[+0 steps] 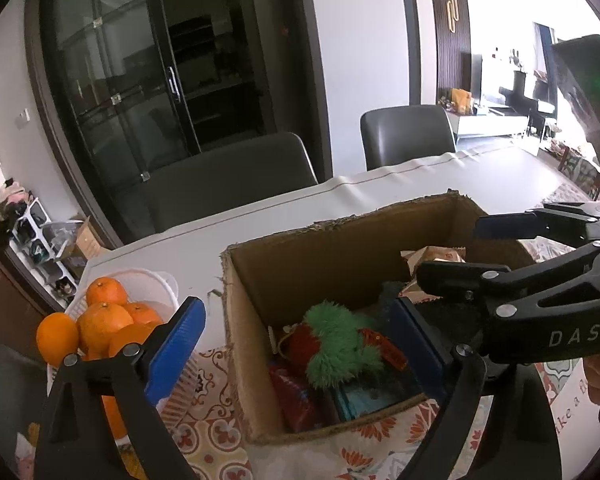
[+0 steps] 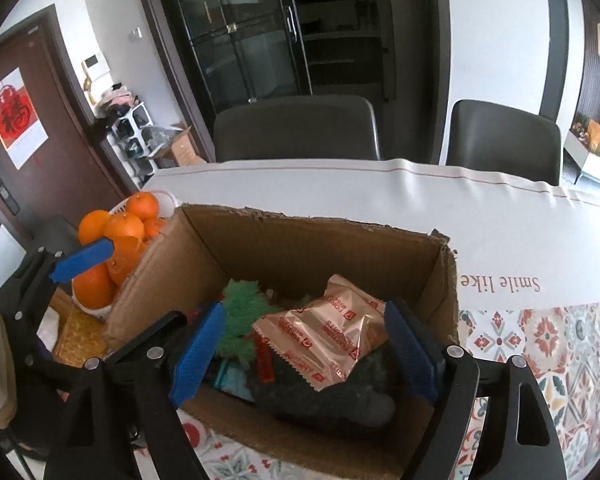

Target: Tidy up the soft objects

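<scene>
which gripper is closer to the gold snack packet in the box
Right. The right gripper hangs open directly over the gold snack packet, fingers either side. The left gripper, also open, sits toward the orange-basket end of the box, over the green plush.

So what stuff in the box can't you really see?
- Dark fuzzy thing, right wrist view: the shiny gold snack packet covers its top, so its shape is unclear.
- Teal item, left wrist view: mostly under the green fluffy toy.
- Brown cardboard box floor: hidden by the pile in both views.
- White plastic basket: oranges hide its inside.
</scene>
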The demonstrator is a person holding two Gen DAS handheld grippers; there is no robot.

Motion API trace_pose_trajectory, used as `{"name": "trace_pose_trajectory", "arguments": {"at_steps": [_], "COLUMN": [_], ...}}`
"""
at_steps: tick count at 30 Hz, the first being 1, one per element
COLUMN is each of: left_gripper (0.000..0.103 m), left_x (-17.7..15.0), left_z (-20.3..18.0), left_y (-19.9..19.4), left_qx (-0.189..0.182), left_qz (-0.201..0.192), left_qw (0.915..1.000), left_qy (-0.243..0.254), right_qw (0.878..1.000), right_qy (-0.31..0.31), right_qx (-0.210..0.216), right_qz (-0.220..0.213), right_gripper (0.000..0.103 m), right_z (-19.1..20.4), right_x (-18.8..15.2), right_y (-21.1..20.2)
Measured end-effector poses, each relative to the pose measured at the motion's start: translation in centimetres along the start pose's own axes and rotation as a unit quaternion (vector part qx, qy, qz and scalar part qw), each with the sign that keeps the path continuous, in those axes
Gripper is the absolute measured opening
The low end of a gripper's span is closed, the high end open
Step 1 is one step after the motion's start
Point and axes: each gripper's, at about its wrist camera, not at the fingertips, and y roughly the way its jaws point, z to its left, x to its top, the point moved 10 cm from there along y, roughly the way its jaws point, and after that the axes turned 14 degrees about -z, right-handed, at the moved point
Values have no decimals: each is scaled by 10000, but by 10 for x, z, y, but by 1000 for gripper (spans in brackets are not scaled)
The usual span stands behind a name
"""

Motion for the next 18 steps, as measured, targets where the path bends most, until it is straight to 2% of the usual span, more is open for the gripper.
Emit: {"name": "trace_pose_trajectory", "arguments": {"at_steps": [7, 12, 18], "left_gripper": [99, 100, 103], "left_x": [2, 2, 3], "left_z": [9, 13, 14], "left_y": [-29, -62, -105], "left_qx": [289, 482, 692], "left_qz": [-76, -208, -461], "left_qw": [9994, 9977, 9955], "left_qy": [-194, -417, -443], "right_qw": [9995, 9980, 9960], "right_qy": [13, -1, -27], "right_qx": [-227, -449, -569], "right_qz": [-207, -446, -691], "right_gripper": [83, 83, 83], "right_z": [1, 3, 12], "right_x": [1, 1, -8], "right_y": [-29, -61, -100]}}
